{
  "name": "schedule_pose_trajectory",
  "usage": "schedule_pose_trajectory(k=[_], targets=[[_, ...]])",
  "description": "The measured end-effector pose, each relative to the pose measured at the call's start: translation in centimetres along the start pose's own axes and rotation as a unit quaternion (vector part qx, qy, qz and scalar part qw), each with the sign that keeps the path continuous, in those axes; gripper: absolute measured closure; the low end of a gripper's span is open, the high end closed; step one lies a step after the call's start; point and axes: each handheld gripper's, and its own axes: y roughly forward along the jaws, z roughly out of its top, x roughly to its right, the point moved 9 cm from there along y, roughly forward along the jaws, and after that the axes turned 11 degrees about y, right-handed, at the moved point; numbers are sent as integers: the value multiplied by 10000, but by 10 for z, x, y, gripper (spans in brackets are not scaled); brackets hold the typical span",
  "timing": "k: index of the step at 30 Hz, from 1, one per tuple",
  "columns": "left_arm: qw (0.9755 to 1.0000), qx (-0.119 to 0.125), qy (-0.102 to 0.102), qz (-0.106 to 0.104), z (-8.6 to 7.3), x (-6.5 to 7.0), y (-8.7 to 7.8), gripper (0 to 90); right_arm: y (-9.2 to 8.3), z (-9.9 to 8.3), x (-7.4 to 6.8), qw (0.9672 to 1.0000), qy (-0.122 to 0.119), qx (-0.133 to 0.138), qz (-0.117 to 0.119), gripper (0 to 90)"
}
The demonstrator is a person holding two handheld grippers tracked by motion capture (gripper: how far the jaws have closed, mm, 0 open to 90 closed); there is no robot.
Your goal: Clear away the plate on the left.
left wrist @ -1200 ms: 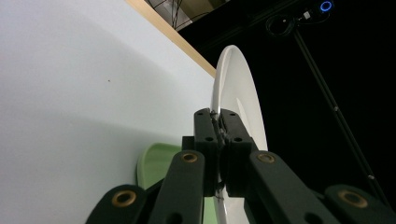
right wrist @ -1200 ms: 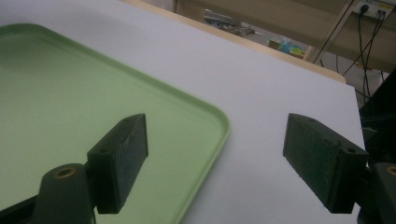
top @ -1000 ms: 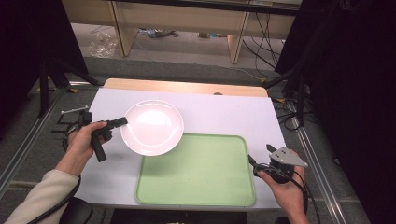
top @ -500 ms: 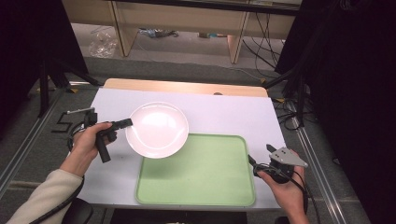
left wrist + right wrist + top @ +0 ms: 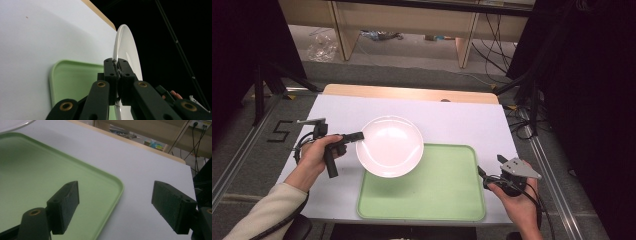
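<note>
While the white table (image 5: 452, 120) spreads across most of the high view, the green tray (image 5: 437, 190) lies flat on its near half, its long side toward the person. Overlapping the tray's far-left corner is the white plate (image 5: 389, 146), round and shallow, with its right part above the tray and its left part above bare tabletop. From the left gripper view the plate (image 5: 127, 45) stands on edge in the picture, its rim running straight up between the two black jaws, with the tray (image 5: 75, 80) beyond it on the white surface. At the plate's left rim sits the left gripper (image 5: 356, 136), pressed together on that rim and pinching it, held in the person's left hand (image 5: 318, 155). Well apart, off the tray's right edge, the right gripper (image 5: 486, 176) rests in the right hand (image 5: 518, 202); its jaws are spread wide with nothing between them, one over the tray's corner (image 5: 117, 185), the other over bare table.
</note>
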Motion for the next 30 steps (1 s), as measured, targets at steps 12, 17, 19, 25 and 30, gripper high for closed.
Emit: schedule_pose_trajectory(k=[12, 17, 19, 25, 30], targets=[[9980, -576, 208, -139, -31, 13, 32, 864, 0, 0, 0, 10000, -2, -1, 0, 230], [9967, -804, 128, -45, -43, 18, 43, 862, 0, 0, 0, 10000, 2, 33, -7, 230], [9962, -857, 157, -53, -46, 19, 46, 862, 0, 0, 0, 10000, 10, 35, -9, 230], [9936, -1097, 234, 92, -60, 16, 57, 856, -1, 0, 0, 10000, 7, 4, 2, 230], [9927, -1173, 250, 113, -64, 13, 59, 856, 0, 0, 0, 10000, 10, 37, -10, 230]])
